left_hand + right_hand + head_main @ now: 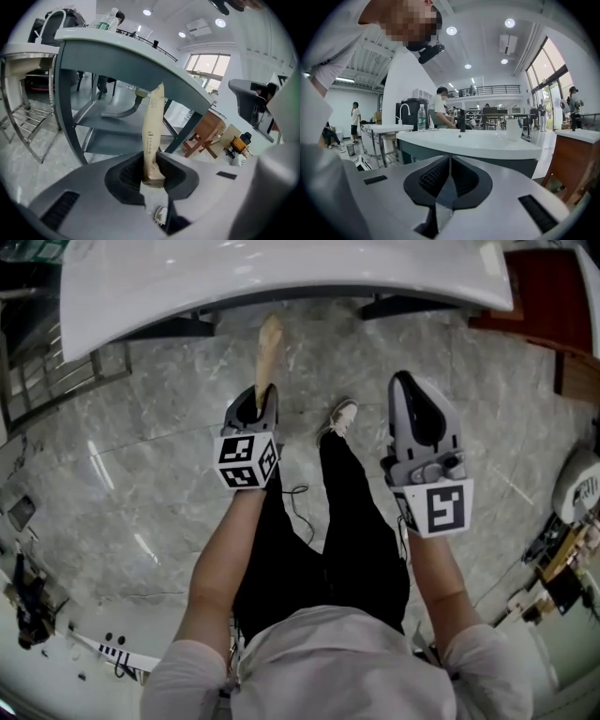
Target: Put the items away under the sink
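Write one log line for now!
left gripper: shut on tan packet | right gripper: shut, empty | packet not yet on under-sink shelf

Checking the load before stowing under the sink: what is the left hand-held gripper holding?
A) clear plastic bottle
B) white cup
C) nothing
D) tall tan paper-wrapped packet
D: the left hand-held gripper has its jaws closed on the base of the tall tan paper-wrapped packet, which sticks up between them.
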A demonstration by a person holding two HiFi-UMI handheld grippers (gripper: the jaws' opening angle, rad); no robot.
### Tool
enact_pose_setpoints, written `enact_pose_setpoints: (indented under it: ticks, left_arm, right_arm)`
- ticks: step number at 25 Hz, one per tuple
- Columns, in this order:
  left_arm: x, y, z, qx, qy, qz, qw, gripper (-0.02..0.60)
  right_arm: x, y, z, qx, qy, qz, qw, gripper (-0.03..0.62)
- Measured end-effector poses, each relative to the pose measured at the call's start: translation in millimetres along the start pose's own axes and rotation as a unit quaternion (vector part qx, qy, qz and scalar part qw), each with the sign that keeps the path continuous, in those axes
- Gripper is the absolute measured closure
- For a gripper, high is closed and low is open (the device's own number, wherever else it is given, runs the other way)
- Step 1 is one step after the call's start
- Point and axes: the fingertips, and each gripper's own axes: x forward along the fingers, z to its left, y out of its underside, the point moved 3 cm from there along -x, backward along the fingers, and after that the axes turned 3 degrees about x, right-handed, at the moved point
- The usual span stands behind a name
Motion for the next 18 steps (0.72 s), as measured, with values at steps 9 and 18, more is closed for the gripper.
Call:
enact_pose_setpoints:
  ticks: [9,18]
  left_arm:
    - [67.1,16.0,12.1,0.002,-0.014,-0.02,0.9997,0.522]
    - [111.9,15.4,28.3,0.007,-0.006,-0.014,0.9999,0.522]
  right_arm:
    - [22.3,47.8,-31.0,0.015,0.016,-0.028,0.999,0.553]
    - [39.7,75.1,-40.4,0.015,0.024,-0.049,0.998,0.553]
